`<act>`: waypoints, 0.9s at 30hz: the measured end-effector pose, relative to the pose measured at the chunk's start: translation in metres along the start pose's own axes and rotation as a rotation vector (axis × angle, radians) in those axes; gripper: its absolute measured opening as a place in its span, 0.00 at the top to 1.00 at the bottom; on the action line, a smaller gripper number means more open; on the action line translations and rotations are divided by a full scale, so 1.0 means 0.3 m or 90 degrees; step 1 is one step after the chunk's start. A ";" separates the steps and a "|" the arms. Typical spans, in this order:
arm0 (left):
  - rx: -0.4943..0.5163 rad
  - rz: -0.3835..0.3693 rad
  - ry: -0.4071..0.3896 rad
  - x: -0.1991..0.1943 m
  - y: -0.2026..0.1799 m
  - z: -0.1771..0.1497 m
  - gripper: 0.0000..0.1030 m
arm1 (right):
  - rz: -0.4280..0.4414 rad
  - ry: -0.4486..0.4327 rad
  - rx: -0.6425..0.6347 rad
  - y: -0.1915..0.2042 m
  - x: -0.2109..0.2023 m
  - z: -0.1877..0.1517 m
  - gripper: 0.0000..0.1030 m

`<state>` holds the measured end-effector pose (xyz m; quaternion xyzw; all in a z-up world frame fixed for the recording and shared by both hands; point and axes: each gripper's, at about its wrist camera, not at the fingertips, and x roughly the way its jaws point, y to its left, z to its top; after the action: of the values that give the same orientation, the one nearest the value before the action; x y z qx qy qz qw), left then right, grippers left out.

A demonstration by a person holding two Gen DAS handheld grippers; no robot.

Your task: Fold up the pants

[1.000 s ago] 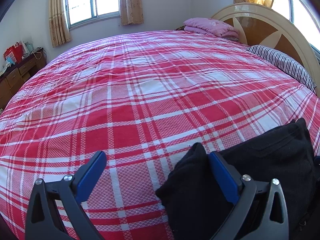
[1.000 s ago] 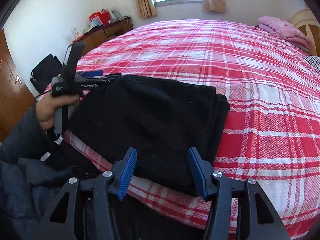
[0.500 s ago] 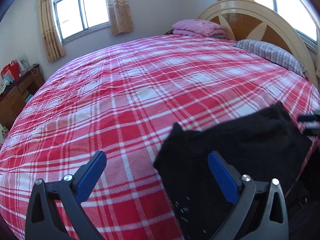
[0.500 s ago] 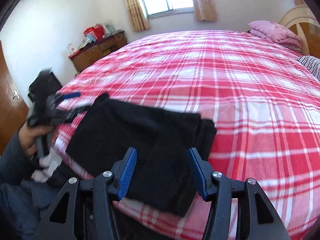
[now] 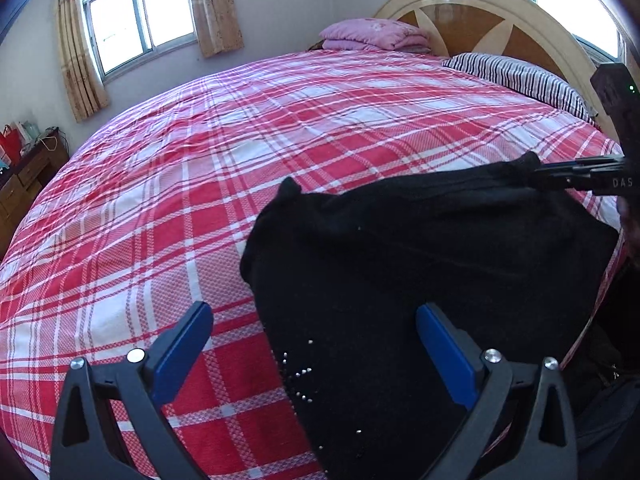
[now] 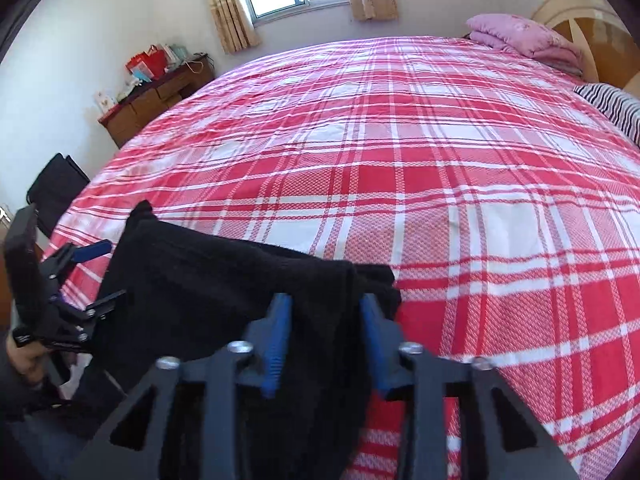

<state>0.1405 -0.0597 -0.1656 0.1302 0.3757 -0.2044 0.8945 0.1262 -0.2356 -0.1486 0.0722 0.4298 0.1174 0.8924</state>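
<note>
The black pants (image 5: 420, 264) lie folded at the near edge of the bed, partly hanging over it. My left gripper (image 5: 314, 332) is open, its fingers straddling the pants' left edge without holding them. My right gripper (image 6: 326, 316) is shut on the right end of the pants (image 6: 224, 292), with thick black cloth between its blue pads. In the left wrist view the right gripper (image 5: 580, 172) shows at the far right, pinching the pants' far corner. In the right wrist view the left gripper (image 6: 86, 276) shows at the left, jaws apart beside the pants.
A red and white plaid bedspread (image 5: 240, 152) covers the bed. A folded pink quilt (image 5: 372, 36) and a striped pillow (image 5: 516, 76) lie by the wooden headboard (image 5: 472, 20). A wooden dresser (image 6: 156, 96) and a black bag (image 6: 56, 184) stand beyond the bed's left side.
My right gripper has closed on the right end of the pants and lifted it. My left gripper has let go of the pants' corner and drawn back, staying open.
</note>
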 end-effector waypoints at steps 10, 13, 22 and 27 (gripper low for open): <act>0.018 0.013 -0.010 -0.026 -0.035 0.012 0.00 | -0.027 -0.026 -0.002 -0.012 -0.037 -0.009 0.90; 0.021 0.011 -0.008 -0.019 -0.035 0.011 0.00 | -0.042 -0.020 -0.010 -0.010 -0.027 -0.008 0.90; -0.001 -0.006 0.004 0.018 -0.023 -0.003 0.00 | -0.039 -0.015 0.004 -0.027 -0.029 -0.017 0.82; -0.005 -0.010 0.004 0.019 -0.021 -0.004 0.00 | -0.009 -0.055 -0.067 0.088 -0.126 -0.038 0.72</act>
<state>0.1402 -0.0663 -0.1711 0.1244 0.3804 -0.2091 0.8923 0.0905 -0.2201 -0.1214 0.0272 0.3849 0.1298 0.9134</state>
